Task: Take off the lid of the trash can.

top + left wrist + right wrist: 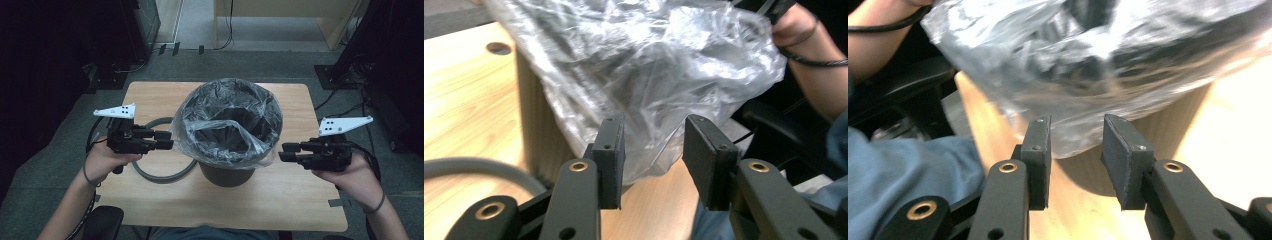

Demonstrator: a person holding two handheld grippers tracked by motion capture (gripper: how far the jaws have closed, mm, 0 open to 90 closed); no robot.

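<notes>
Your left tool (167,140) at nine o'clock and right tool (285,151) at three flank the bag-lined bin (227,170), both released; its contents are unclear.

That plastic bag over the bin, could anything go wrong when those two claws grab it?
The bag is thin and crinkled, so the open left gripper or right gripper might tear it or pinch too little and slip. Uneven pulling might also tip the bin, which stands near the table's front edge.

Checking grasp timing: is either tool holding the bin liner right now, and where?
Nothing is held. The left tool and right tool are both open, jaws apart just short of the plastic liner's overhanging edge.
</notes>
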